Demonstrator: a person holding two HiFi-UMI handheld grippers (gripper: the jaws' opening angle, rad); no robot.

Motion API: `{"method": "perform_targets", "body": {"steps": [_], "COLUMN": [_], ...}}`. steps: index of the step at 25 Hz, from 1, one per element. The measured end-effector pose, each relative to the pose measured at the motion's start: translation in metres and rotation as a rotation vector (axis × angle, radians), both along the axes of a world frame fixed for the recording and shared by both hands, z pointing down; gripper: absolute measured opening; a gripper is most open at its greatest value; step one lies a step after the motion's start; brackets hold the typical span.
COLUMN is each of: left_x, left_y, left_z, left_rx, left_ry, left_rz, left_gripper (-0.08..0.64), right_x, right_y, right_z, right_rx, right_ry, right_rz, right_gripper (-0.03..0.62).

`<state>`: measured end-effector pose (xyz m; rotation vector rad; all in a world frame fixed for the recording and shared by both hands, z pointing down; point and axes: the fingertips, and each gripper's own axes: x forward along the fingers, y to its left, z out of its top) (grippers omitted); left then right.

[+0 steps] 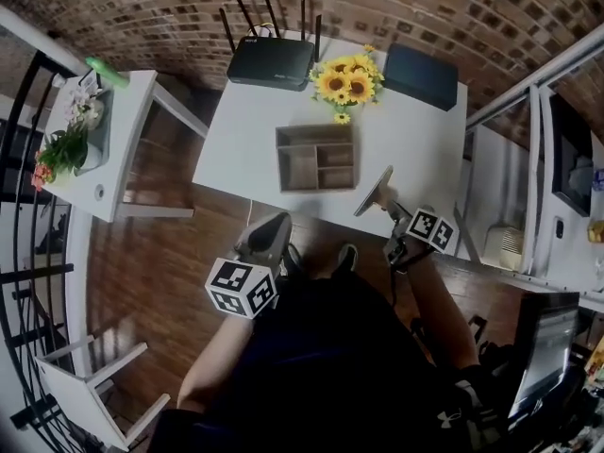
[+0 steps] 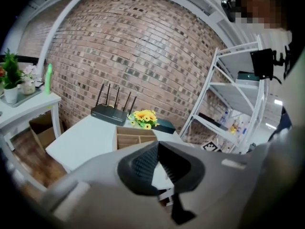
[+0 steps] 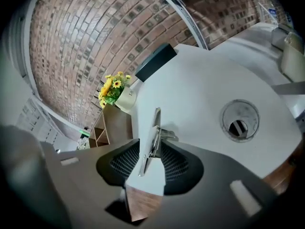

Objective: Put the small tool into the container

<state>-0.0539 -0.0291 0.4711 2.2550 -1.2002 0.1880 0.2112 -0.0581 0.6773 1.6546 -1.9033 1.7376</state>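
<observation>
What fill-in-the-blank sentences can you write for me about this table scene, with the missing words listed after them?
1. The small metal tool is between the jaws of the gripper on the person's ____ side.
2. The wooden container on the white table has ____ inside its compartments.
3. The flowers beside the black router are ____ in colour.

Missing words: right; nothing; yellow.

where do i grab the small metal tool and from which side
Grip the small metal tool at its middle, by the spring, across its thin width. It is long and narrow, lying by the white table's near edge, so come from that edge along its length, where the open right tongs straddle it.
</observation>
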Motion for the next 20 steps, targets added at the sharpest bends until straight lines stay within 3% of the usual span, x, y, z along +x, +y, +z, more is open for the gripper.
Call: {"method": "perform_targets", "body": {"steps": [9,12,14,20], "left_x": [-0.021,-0.024,-0.026,-0.021], "left_y": [0.002,0.003,0.001,-0.003], "left_z": [0.002,0.004,0.005,0.007], "left_rx": [-0.017,-0.025,-0.029,-0.035], "left_ry": [-0.008,-0.002,0.006,0.029], "left_rz": [-0.093,-0.102,-0.104,-0.079], "left_gripper": [0.005,0.005,0.005,0.003], "right_x": [0.000,-0.002,-0.005,-0.009], "right_y": [-0.011,-0.012,-0.014,-0.014], "right_z": [0.022,0.022,0.019,0.008], "right_rx": [-0.074,-0.077,-0.069,-0.048], "right_ry": [0.043,0.046,0.045,0.021], "right_rz": [-0.034,-0.036,-0.045,-0.042], "right_gripper": [0.137,0.115,0.067,0.031]}}
